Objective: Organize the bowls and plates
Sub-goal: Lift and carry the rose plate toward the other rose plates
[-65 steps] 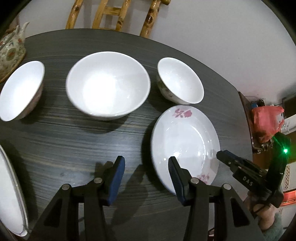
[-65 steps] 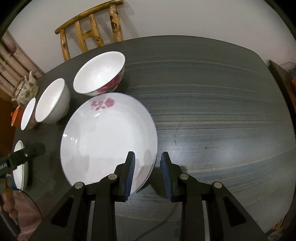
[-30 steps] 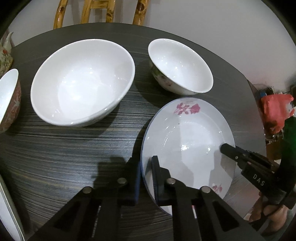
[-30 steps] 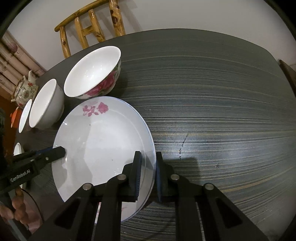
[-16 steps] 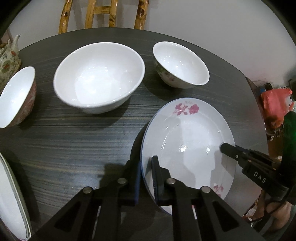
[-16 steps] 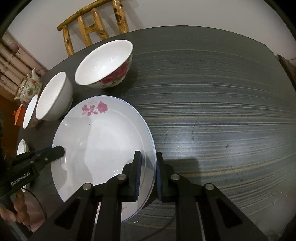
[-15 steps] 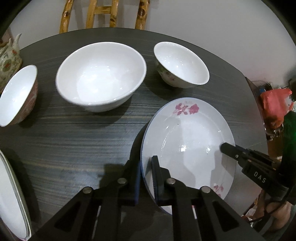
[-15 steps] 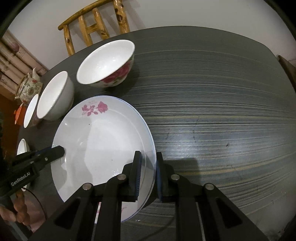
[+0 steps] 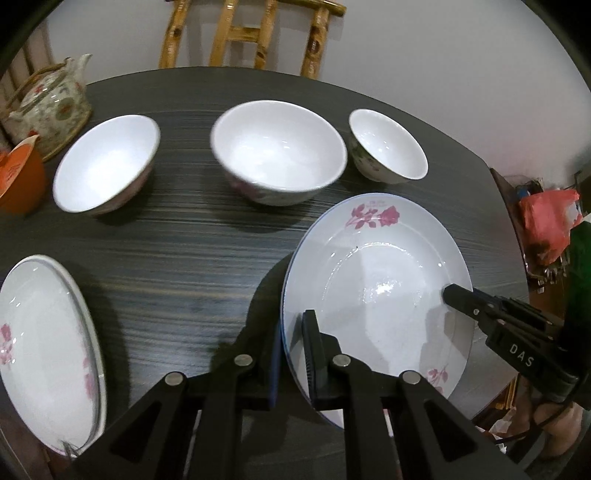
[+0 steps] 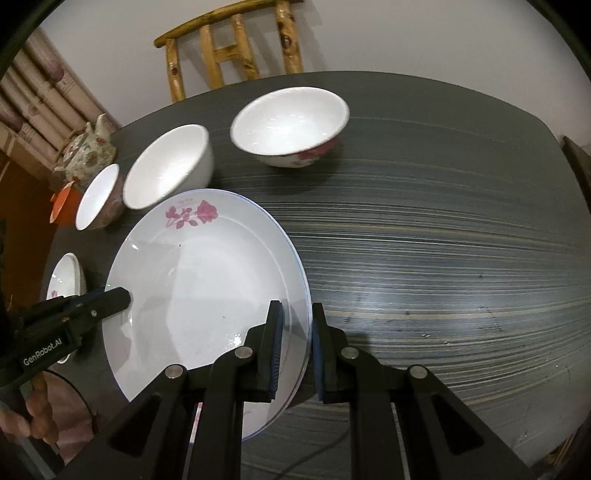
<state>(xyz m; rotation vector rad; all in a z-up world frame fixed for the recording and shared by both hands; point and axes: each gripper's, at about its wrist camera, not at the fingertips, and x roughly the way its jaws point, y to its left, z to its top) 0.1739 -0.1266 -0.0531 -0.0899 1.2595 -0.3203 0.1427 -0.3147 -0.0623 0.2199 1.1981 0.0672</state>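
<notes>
A white plate with red roses (image 9: pixel 376 284) is held above the dark table by both grippers. My left gripper (image 9: pixel 291 354) is shut on its left rim. My right gripper (image 10: pixel 295 347) is shut on its right rim (image 10: pixel 295 295). Three white bowls stand in a row behind it: a small one (image 9: pixel 388 146), a large one (image 9: pixel 279 151) and a left one (image 9: pixel 105 162). A second rose plate (image 9: pixel 44 350) lies at the table's near left edge; it also shows in the right wrist view (image 10: pixel 66 277).
A flowered teapot (image 9: pixel 48 107) and an orange cup (image 9: pixel 18 181) stand at the far left. A bamboo chair (image 9: pixel 251 33) is behind the table (image 9: pixel 177 251). A red bag (image 9: pixel 550 221) lies off the right side.
Both grippers closed on the rose plate's opposite rims and have lifted it; the views have risen and pulled back, bringing the second plate and the teapot into sight.
</notes>
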